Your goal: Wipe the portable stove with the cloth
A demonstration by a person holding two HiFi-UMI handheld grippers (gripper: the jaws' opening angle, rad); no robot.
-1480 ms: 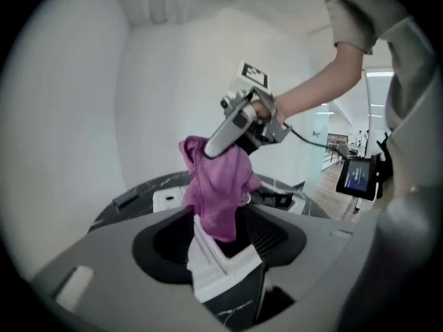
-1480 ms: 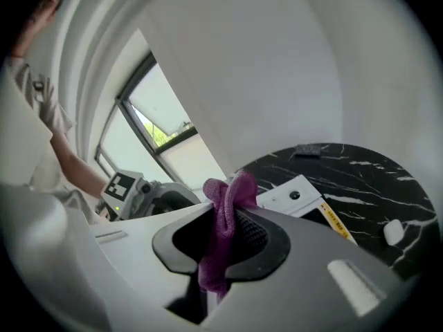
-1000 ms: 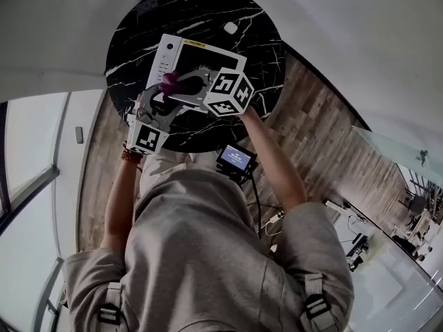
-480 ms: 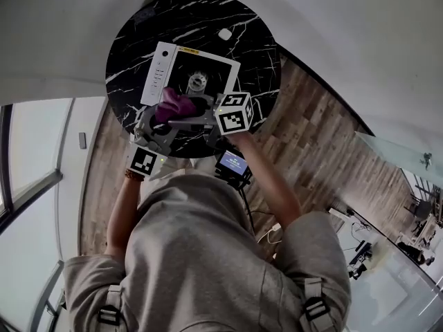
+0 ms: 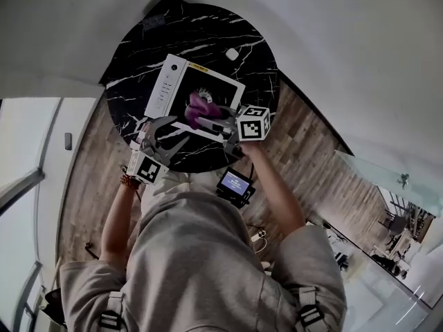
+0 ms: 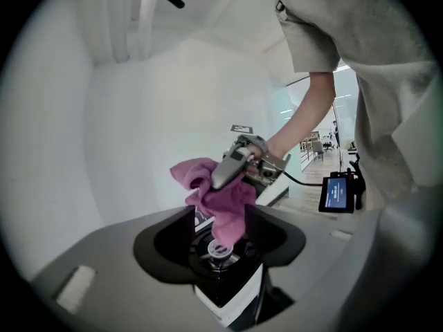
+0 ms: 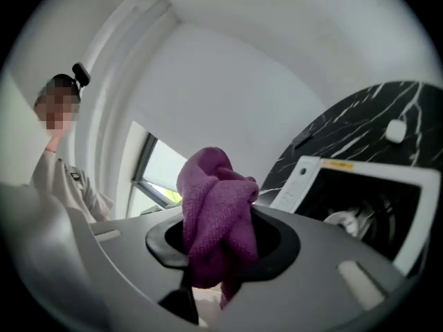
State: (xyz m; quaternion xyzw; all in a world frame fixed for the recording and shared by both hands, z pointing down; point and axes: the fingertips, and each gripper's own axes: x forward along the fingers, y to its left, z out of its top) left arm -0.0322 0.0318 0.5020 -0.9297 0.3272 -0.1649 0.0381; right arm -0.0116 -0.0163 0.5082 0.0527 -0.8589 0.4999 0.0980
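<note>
A white portable stove with a black top lies on the round black marble table. My right gripper is shut on a bunched purple cloth over the stove's burner; its jaws have just been closing with the cloth between them. In the right gripper view the cloth fills the jaws, with the stove beyond. My left gripper stands open at the stove's near edge; its jaws have just been opening and nothing is in them. Its view shows the burner under the hanging cloth.
A small white object lies on the table beyond the stove. A device with a lit blue screen hangs at the person's waist. Wooden floor surrounds the table, with a white wall behind it.
The cloth has moved right across the stove top and now hangs from the right gripper. The left gripper has drawn back from the cloth toward the stove's near edge.
</note>
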